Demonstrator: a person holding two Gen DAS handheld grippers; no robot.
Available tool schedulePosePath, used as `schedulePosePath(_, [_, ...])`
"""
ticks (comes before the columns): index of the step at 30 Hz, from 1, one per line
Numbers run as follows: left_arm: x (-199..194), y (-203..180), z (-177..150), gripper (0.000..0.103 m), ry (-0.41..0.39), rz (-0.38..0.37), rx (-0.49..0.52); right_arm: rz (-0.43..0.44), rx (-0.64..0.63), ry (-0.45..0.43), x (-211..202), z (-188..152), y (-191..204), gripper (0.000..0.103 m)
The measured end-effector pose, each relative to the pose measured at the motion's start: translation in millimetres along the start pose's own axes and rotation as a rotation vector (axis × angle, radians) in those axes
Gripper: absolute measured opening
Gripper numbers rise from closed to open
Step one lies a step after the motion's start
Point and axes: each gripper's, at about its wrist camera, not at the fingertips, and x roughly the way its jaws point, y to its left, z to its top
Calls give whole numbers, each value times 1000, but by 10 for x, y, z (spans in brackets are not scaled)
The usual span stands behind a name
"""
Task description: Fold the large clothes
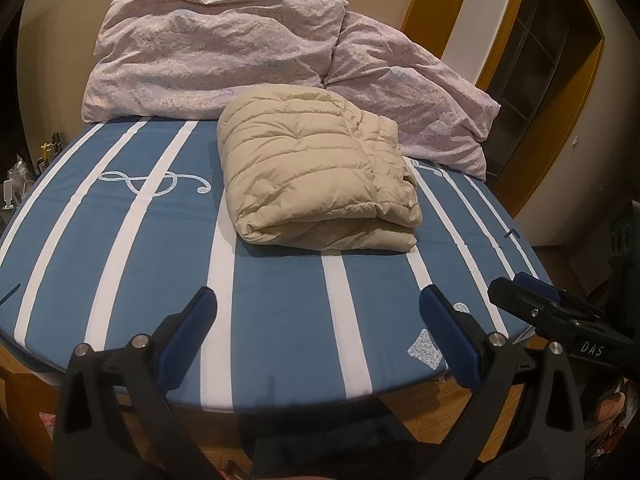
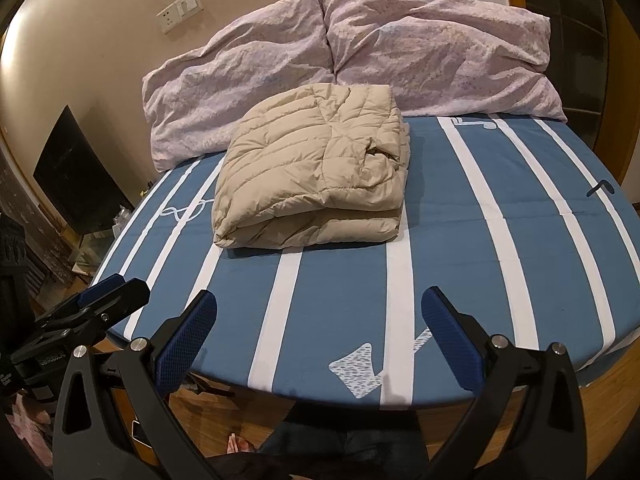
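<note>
Grippers first: the left gripper (image 1: 318, 316) is spread wide with nothing between its blue pads (image 1: 448, 334), poised over the near edge of the bed (image 1: 280, 312). The right gripper (image 2: 320, 316) is likewise wide and empty, held over the same edge, just beside the left one; each shows at the side of the other's view.

Beyond them the blue sheet with white stripes lies flat. The jacket (image 1: 316, 172), beige and quilted, sits folded into a thick square bundle near the middle of the bed, well apart from both grippers, its folded edge facing them and loose layers bunched on its right side. It touches the pillows (image 1: 216, 52) behind it, two crumpled pink ones lying side by side against the wall (image 2: 120, 20).

No bin, basket or box shows on the bed; the jacket rests straight on the sheet.
</note>
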Motion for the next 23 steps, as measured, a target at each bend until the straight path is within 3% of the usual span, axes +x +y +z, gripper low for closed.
schedulePosePath(23, [71,71,-4,101,9,-2,-4,13,0,13,42,-32,6,102])
